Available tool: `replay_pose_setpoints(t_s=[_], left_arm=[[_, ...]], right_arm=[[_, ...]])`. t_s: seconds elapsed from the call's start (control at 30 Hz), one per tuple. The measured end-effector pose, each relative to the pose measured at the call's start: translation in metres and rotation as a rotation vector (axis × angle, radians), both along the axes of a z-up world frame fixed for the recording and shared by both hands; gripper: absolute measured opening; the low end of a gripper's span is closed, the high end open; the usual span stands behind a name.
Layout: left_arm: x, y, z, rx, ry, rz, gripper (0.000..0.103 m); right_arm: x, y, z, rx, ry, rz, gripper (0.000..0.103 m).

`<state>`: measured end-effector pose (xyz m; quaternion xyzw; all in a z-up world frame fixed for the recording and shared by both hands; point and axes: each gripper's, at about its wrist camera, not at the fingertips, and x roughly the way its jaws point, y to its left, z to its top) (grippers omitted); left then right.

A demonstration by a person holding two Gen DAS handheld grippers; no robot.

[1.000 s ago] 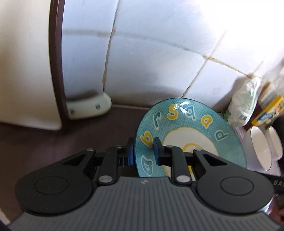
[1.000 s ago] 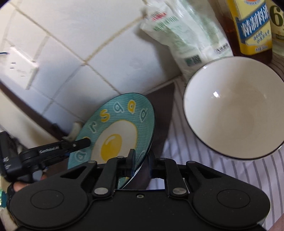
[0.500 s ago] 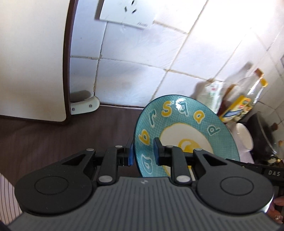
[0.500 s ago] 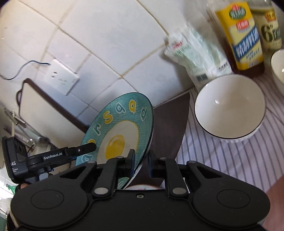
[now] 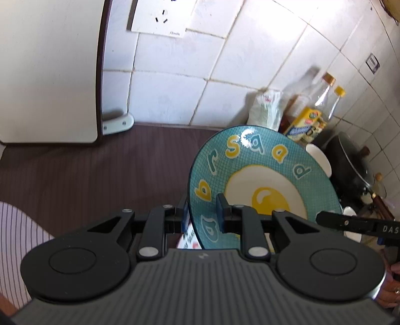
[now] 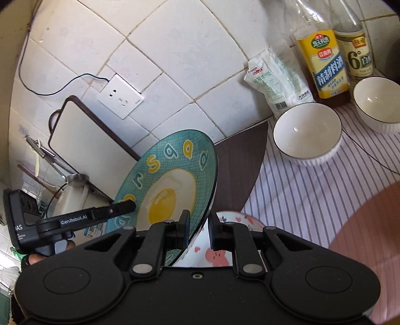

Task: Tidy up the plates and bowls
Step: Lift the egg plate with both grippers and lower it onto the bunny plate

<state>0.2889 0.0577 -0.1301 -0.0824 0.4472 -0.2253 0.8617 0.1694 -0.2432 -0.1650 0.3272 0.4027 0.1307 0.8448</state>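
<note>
A teal plate (image 5: pixel 265 180) with a fried-egg picture and letters is held up in the air, tilted on edge. My left gripper (image 5: pixel 202 216) is shut on its left rim. My right gripper (image 6: pixel 198 230) is shut on its opposite rim, and the plate (image 6: pixel 172 180) fills the middle of the right wrist view. A white plate with pink figures (image 6: pixel 220 250) lies under the right gripper. Two white bowls stand on the striped cloth: one (image 6: pixel 306 133) nearer, one (image 6: pixel 377 103) at the far right.
A white cutting board (image 5: pixel 47 70) leans on the tiled wall beside a socket (image 5: pixel 160 17). A white bag (image 6: pixel 277 77) and two bottles (image 6: pixel 325 62) stand at the wall. A dark pot (image 5: pixel 355 165) is at the right. A brown mat (image 5: pixel 87 175) covers the counter.
Both grippers have lifted the teal plate higher and back from the wall. More of the counter, bowls and bottles shows now.
</note>
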Motion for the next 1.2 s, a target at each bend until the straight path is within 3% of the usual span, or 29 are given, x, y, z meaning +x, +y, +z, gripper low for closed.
replay_pose_setpoints(t_s=[0.37,0.7,1.2], left_arm=[[-0.041,0.004,-0.018,-0.013,0.068,-0.015,0.02],[-0.063,0.009,-0.059,-0.025,0.167,-0.001,0.021],[-0.067,-0.001,-0.086,0.055,0.175,0.002,0.021]], right_arm=[[-0.041,0.001,-0.003,-0.018,0.029,0.026,0.02],[-0.065,0.006,-0.028,-0.017,0.1,0.034,0.02],[-0.062,0.01,-0.061,-0.024,0.194,0.048,0.02]])
